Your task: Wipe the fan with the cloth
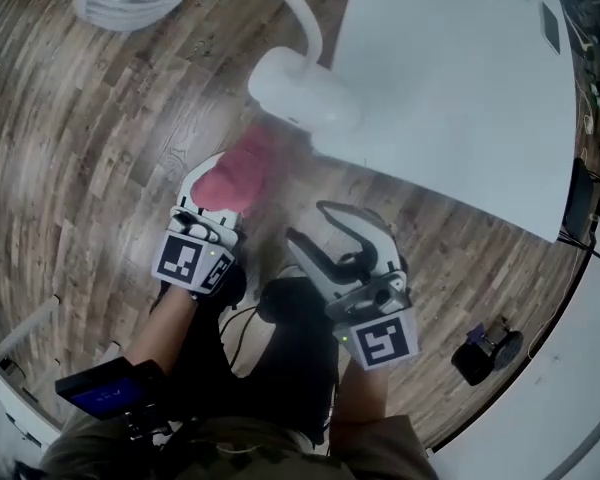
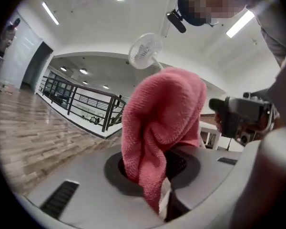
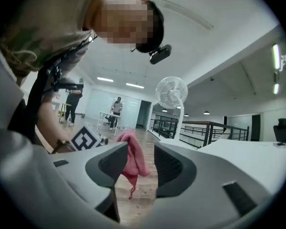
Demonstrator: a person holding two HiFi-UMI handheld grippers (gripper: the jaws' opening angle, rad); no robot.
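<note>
The left gripper's [image 2: 152, 171] jaws are clamped on the pink cloth [image 2: 164, 113], which bunches up out of them. The right gripper [image 3: 136, 163] stands apart and empty. Beyond, the fan [image 2: 145, 50] rises upright on its stalk, its head above and ahead of both grippers; the left seems nearer. One cloth, one fan.

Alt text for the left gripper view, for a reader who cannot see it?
A pink cloth stands bunched up, pinched in the closed jaws of the left gripper. Behind it are a white fan on a curved stalk, a wood floor and a black railing.
</note>
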